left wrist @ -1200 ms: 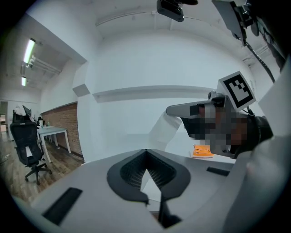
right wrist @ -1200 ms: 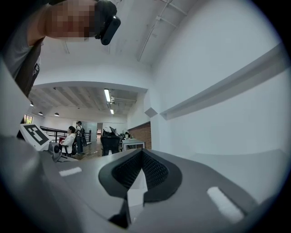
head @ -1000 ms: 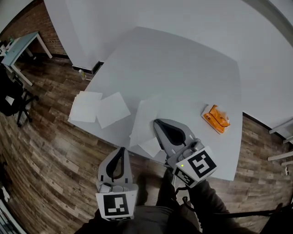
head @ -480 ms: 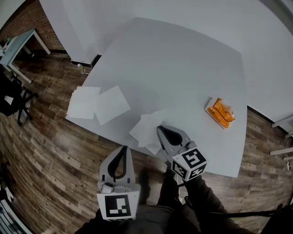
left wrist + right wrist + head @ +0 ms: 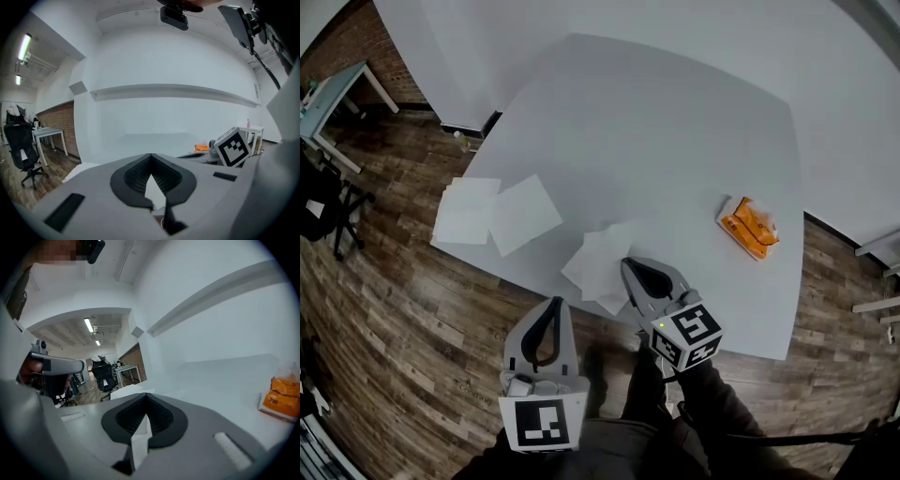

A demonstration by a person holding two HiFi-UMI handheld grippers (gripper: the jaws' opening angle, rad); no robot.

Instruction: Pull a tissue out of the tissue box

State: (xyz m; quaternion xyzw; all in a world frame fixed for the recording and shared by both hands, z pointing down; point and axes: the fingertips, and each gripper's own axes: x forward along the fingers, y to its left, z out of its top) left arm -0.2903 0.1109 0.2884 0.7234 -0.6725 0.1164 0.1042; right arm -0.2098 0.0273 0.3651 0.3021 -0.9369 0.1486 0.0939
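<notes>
Orange tissue box (image 5: 748, 226), white tissues (image 5: 525, 214) apart.

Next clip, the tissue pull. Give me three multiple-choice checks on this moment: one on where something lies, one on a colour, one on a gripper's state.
1. Where does the tissue pack lie?
A. on the floor
B. on the table, towards its right edge in the head view
C. on a chair

2. What colour is the tissue pack?
A. blue
B. green
C. orange

3. How is the right gripper?
A. shut on a tissue
B. wide open over the pack
C. open and empty

Answers:
1 B: the tissue pack rests on the table, close to its right edge.
2 C: its wrapper shows orange in both the head view and the right gripper view.
3 A: the right gripper has its jaws together on a white tissue.
</notes>
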